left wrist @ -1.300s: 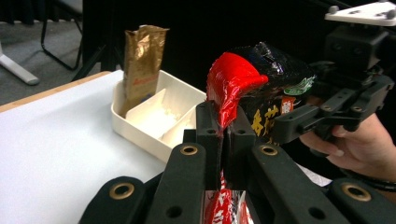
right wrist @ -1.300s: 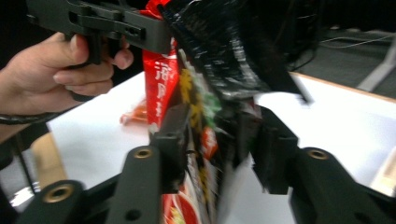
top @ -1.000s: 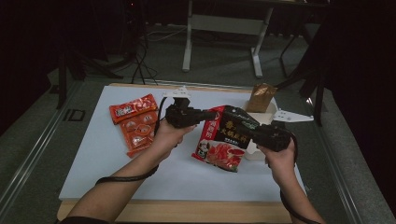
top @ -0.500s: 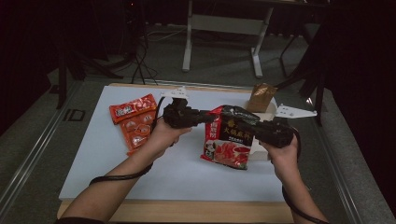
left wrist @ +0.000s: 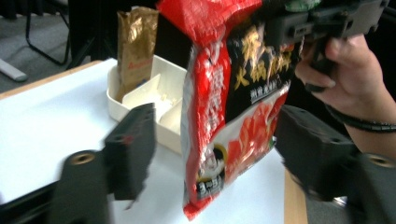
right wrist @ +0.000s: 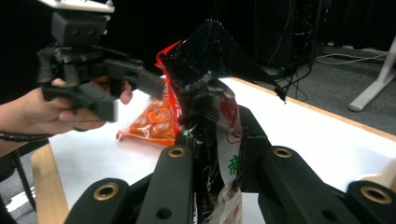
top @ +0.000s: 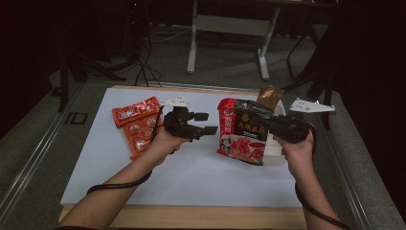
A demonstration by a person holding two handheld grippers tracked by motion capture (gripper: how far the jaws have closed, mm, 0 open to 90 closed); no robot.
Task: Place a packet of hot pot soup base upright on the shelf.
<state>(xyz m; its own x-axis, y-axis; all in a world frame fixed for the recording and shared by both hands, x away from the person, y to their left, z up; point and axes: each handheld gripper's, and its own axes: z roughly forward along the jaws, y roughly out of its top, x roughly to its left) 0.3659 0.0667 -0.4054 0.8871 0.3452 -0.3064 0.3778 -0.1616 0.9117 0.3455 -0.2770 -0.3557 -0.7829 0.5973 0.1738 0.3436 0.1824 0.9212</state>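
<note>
Your right claw [top: 261,125] is clamped on the top edge of the red-and-black bag [top: 242,136], which hangs upright off the worktop [top: 191,177], its lower end just over the white tray [top: 274,152] at the right. Your left claw [top: 207,123] has just been opening: its jaws stand apart, just left of the bag in the high view; in the left gripper view the bag hangs between them with gaps on both sides, so no pad presses on it. A gold pouch [top: 269,94] stands in the tray's far end. Two orange packets [top: 136,125] lie flat on the worktop at the left, well apart from the bag.
</note>
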